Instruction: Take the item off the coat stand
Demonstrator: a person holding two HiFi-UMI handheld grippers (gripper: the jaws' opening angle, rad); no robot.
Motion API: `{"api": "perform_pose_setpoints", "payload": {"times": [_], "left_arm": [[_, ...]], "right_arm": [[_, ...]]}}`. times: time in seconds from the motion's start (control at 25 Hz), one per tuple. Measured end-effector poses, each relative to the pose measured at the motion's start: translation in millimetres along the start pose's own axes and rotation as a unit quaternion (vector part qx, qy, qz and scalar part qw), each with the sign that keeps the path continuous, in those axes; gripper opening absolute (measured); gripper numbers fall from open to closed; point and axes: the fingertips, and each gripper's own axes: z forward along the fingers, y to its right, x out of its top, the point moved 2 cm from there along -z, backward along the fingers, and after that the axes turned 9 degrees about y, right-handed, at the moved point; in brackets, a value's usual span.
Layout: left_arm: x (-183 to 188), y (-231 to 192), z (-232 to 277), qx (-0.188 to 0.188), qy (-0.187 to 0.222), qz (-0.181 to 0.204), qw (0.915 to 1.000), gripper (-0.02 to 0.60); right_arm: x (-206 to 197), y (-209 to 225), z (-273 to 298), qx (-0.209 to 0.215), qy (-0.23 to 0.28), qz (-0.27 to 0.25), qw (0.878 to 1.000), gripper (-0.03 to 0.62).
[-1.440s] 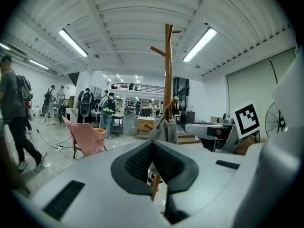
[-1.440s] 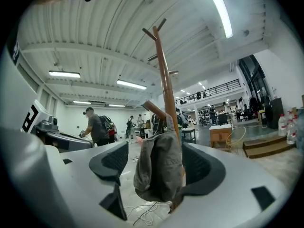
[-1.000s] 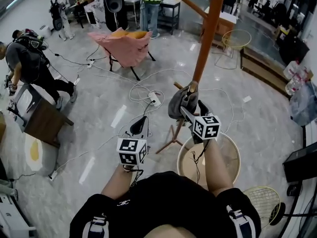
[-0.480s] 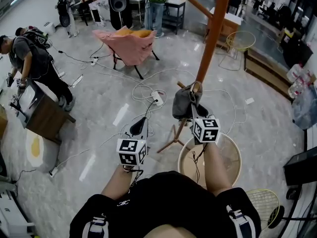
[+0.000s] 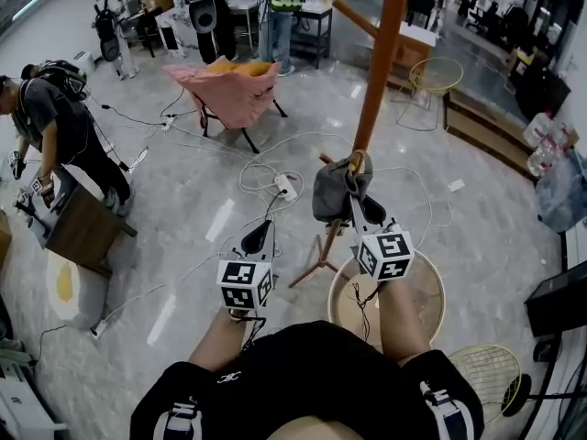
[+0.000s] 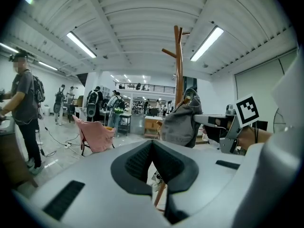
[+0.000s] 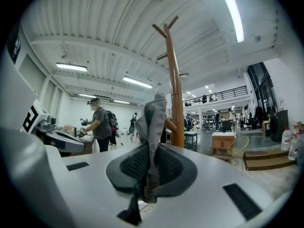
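Note:
A grey cloth item hangs on a low peg of the tall wooden coat stand. My right gripper is shut on the cloth beside the peg. In the right gripper view the grey item is pinched as a fold between the pads of my right gripper, with the coat stand just behind. My left gripper hangs lower and to the left, shut on nothing. Past my left gripper, its view shows the grey item and the coat stand.
A round woven basket sits under my right arm by the stand's legs. Cables and a power strip lie on the floor ahead. A pink chair stands farther off. At the left a person bends over a wooden table.
My right gripper's jaws have closed on the grey item at the peg. The left gripper has hardly moved.

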Motion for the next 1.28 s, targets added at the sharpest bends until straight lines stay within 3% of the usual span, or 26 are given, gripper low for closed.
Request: {"api": "perform_pose_setpoints", "payload": {"times": [0.36,0.56,0.96,1.28], "left_arm": [[-4,8,-4,-0.005,-0.006,-0.005,1.0000,0.012],[-7,7,-7,-0.003,-0.006,-0.005,1.0000,0.012],[-7,-4,-20,0.005,-0.009,-0.007,0.9999,0.012],[-11,-7,-27,0.007,-0.009,-0.006,0.9999,0.012]], "right_arm": [[-4,-37,-27,0.038,-0.008,-0.004,0.999,0.046],[-22,-51,-33,0.052,-0.020,0.021,0.998,0.046],[-53,-77,-31,0.057,-0.050,0.053,0.996,0.048],[-60,-87,-30,0.062,-0.056,0.042,0.996,0.045]]}}
